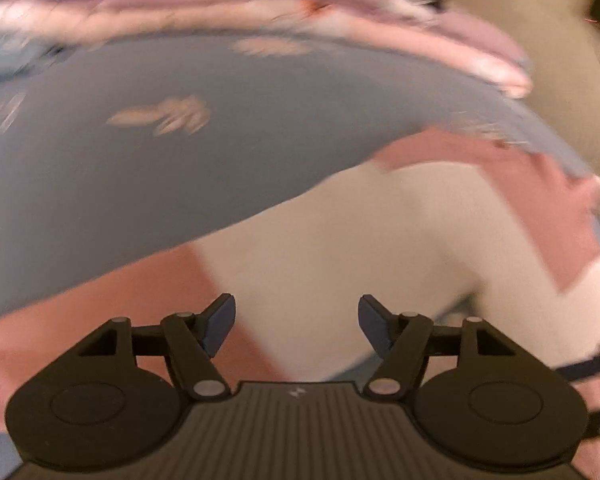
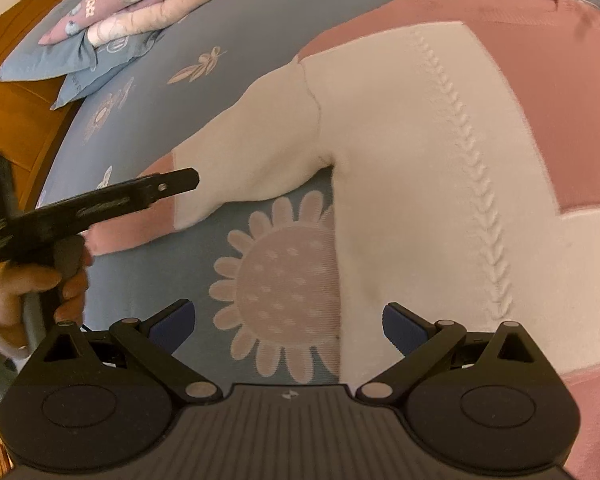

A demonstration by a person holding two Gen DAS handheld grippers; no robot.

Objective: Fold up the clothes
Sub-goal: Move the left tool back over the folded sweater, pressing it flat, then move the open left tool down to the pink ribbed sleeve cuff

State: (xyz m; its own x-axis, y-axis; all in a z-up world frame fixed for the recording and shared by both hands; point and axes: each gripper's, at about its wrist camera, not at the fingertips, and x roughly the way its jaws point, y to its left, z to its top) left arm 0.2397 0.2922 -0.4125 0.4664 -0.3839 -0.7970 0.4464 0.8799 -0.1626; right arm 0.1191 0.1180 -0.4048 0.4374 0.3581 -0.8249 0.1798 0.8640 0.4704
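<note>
Though blur smears the sweater (image 1: 340, 240), both the left hand-held gripper (image 1: 296, 326) and right hand-held gripper (image 2: 288, 326) gape empty.

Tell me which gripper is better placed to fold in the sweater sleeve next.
Left. The left gripper is open right over the sleeve by its pink cuff. The right gripper, also open, sits over the sweater's side edge, away from the cuff.

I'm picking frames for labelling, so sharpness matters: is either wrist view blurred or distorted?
Left wrist view: the sweater and bedspread are smeared by motion blur, only the left gripper is sharp. Right wrist view: crisp, the sweater's knit braid is readable. Both show fisheye bending at the edges.
</note>
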